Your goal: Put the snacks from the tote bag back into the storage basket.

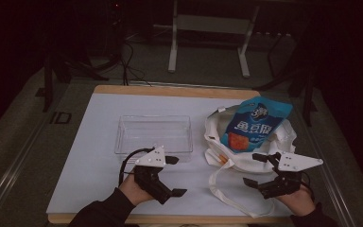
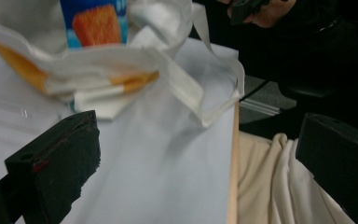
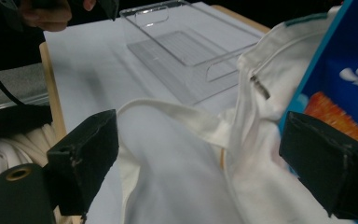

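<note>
Covering most of a wooden-edged table (image 1: 170, 89), a white sheet (image 1: 99, 170) carries a clear plastic tray (image 1: 153, 135) and, right of it, a white tote bag (image 1: 264, 151) with a blue snack packet (image 1: 253, 124) sticking out. Left gripper (image 1: 175, 176) hovers just below the tray, jaws wide apart, empty. Right gripper (image 1: 255, 169) sits at the bag's near edge, jaws spread, holding nothing. Dark room beyond; grey floor, white metal stand legs (image 1: 172, 52), cables.

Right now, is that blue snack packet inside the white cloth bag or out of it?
Partly in: the blue snack packet sticks out of the white cloth bag, its lower end tucked in the bag's open mouth.
</note>
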`<move>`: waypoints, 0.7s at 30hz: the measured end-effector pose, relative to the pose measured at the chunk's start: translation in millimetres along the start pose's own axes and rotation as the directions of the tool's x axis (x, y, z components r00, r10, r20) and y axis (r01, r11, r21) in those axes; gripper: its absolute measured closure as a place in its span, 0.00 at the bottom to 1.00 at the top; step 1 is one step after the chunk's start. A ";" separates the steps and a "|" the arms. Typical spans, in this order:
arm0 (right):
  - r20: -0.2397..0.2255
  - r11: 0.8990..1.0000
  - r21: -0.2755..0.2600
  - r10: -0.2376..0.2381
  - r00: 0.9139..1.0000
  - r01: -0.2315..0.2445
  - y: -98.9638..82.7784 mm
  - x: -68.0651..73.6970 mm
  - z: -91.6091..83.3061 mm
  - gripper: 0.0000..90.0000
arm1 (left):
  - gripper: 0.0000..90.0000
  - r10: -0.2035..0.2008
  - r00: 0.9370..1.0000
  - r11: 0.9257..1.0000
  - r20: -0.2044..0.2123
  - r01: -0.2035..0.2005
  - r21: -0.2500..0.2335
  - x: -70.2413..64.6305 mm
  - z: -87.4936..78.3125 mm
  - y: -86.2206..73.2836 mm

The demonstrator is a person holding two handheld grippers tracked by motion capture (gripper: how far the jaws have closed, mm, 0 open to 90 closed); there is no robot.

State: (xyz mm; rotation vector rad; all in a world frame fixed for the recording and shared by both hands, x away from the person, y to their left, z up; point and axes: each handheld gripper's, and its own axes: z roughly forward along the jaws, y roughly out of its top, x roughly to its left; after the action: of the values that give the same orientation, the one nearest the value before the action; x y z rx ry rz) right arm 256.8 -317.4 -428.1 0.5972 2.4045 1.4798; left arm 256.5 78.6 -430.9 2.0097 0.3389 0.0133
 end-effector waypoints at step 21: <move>0.055 0.997 -0.074 -0.028 0.998 0.032 24.8 -34.0 -32.6 0.15 | 0.00 0.060 0.998 0.995 0.020 -0.058 -0.085 37.4 31.9 55.9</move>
State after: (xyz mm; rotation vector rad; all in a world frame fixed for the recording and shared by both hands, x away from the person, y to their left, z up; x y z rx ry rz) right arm 278.4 -349.2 -391.2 0.5736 2.2964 1.5143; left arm 310.4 36.7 -401.2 1.9347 0.2596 0.0411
